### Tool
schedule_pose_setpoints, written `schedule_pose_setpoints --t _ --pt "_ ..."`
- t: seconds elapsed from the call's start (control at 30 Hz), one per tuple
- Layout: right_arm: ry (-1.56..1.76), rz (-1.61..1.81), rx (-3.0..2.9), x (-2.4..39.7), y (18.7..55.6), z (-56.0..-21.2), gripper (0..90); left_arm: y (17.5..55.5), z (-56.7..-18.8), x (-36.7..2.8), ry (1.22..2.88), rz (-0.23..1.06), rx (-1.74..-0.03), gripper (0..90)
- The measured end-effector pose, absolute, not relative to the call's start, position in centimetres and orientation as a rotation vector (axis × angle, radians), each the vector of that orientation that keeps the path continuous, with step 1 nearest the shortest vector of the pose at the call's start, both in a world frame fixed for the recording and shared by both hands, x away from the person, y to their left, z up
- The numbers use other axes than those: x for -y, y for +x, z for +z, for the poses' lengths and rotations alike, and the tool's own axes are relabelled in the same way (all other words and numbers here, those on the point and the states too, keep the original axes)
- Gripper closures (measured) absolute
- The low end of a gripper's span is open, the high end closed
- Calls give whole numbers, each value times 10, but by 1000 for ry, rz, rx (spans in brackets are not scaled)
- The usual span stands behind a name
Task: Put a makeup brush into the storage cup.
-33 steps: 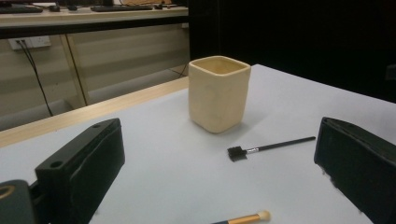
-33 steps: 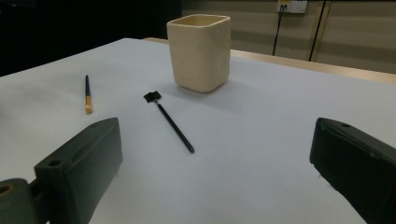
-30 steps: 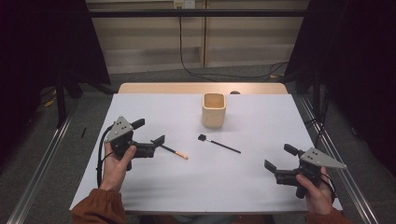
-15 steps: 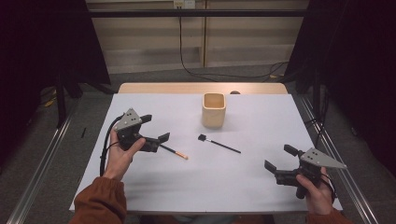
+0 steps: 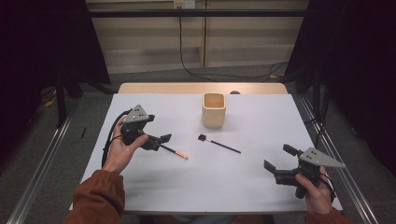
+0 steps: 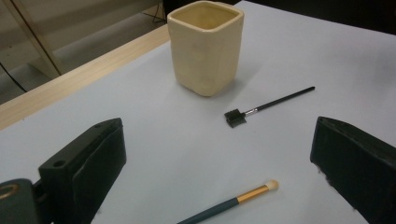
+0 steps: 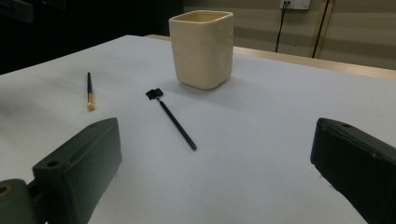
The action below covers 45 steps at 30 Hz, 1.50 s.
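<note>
A cream square cup [image 5: 214, 109] [image 6: 205, 44] [image 7: 201, 46] stands upright at the back middle of the white table [image 5: 243, 186]. In front of it lies a thin black brush [image 5: 219, 144] [image 6: 268, 106] [image 7: 175, 122] with a flat head. To its left lies a dark-handled brush [image 5: 175, 152] [image 6: 233, 203] [image 7: 89, 91] with a gold band and pale tip. My left gripper [image 5: 159, 142] [image 6: 217, 172] is open, its jaws straddling that brush's handle end. My right gripper [image 5: 279, 157] [image 7: 215, 172] hangs open near the front right, holding nothing.
A wooden strip [image 5: 201, 87] runs along the table's far edge. Dark curtains stand on both sides and a cable [image 5: 196, 70] trails across the floor behind. Bare white surface stretches between the two grippers.
My left gripper has moved right and forward, up to the handle of the pale-tipped brush. The right gripper has stayed put.
</note>
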State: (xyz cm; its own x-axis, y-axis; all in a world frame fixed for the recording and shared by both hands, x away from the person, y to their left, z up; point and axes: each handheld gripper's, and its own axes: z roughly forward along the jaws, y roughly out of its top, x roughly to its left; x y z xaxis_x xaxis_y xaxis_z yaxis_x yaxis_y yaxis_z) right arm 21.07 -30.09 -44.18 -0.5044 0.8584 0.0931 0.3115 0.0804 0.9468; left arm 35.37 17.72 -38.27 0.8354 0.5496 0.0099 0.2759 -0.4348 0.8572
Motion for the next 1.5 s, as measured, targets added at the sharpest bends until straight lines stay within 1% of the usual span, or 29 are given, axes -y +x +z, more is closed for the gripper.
schedule_pose_setpoints --t 0.07,0.13,0.37,0.43,0.6,0.67,0.73,0.8,0.87,0.9,1.1,1.23,1.33,1.37,1.5 --pt "1149 1428 -1869 301 211 -442 12 356 -384 -178 2078 353 -582 34" --pt "1155 1427 -1867 301 211 -442 11 358 -385 -179 2090 316 -596 35" --pt "1162 1425 -1871 301 211 -443 10 367 -383 -177 2193 285 -590 38" --pt "1160 1425 -1869 301 211 -442 10 369 -386 -173 2215 235 -596 38" --pt "1155 1429 -1869 301 211 -442 8 372 -393 -165 2291 219 -590 39" --pt "1153 1429 -1870 301 211 -442 8 374 -394 -163 2309 238 -582 48" --pt "1150 1427 -1874 301 210 -442 6 376 -396 -162 2331 214 -585 49" --pt "1154 1427 -1874 301 210 -442 6 379 -396 -162 2397 207 -550 50" --pt "1153 1427 -1874 301 210 -442 6 381 -397 -160 2384 207 -575 46" --pt "1155 1427 -1874 301 211 -442 6 383 -396 -160 2432 200 -542 47" --pt "1149 1424 -1878 300 211 -442 6 386 -397 -152 2530 176 -539 49" --pt "1146 1424 -1889 300 210 -443 6 388 -406 -147 2606 131 -512 50" --pt "1146 1426 -1893 300 210 -443 5 389 -416 -141 2667 65 -504 51" --pt "1146 1425 -1894 300 210 -443 5 389 -417 -139 2684 54 -474 52" --pt "1147 1423 -1901 300 210 -443 5 390 -424 -135 2710 26 -432 57"
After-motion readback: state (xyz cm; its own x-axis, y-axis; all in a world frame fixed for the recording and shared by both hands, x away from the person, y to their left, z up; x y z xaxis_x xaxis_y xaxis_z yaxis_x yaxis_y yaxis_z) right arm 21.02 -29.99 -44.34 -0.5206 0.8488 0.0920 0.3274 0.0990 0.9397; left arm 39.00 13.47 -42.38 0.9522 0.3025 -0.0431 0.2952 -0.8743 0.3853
